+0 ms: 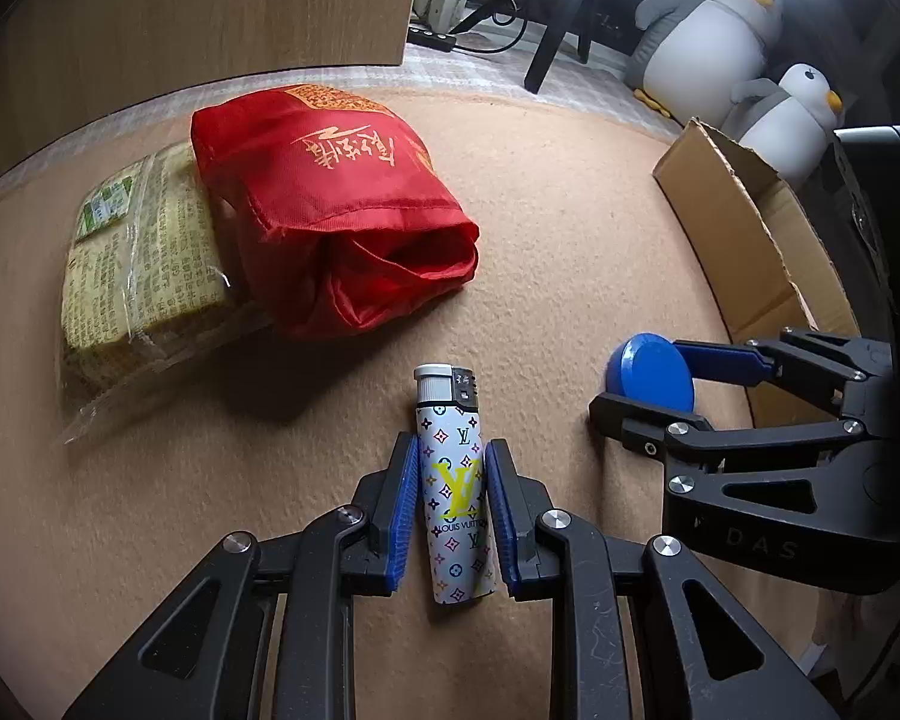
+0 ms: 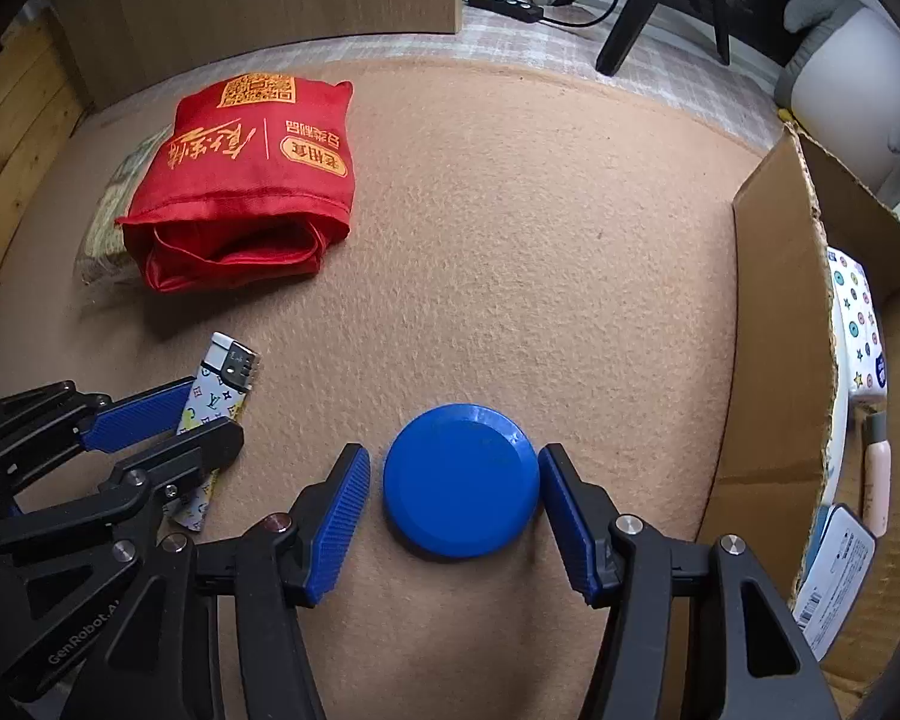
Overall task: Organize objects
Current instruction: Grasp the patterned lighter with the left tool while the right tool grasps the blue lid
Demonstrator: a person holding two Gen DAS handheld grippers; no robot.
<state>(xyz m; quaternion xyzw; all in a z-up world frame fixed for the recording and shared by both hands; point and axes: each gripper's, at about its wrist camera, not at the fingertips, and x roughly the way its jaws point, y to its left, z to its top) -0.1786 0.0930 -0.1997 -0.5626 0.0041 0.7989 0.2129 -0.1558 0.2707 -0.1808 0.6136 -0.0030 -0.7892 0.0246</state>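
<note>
Clutter on the tan felt-covered bench [image 2: 510,210] comprised a folded red fabric bag [image 1: 330,210] lying over a clear-wrapped printed packet [image 1: 138,264], largely hidden in the right view. An open brown cardboard box [image 2: 774,360], cut off at right, held partly visible items. Left gripper [image 1: 453,510] fingers pinched the white patterned lighter [image 1: 456,504] lying flat. Right gripper [image 2: 456,510] fingers stood spread around the round blue plastic lid [image 2: 459,480]; contact could not be determined.

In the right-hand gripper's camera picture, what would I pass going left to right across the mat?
Red cloth bag → patterned lighter held by the left gripper → blue round lid between the right gripper's fingers → cardboard box.
</note>
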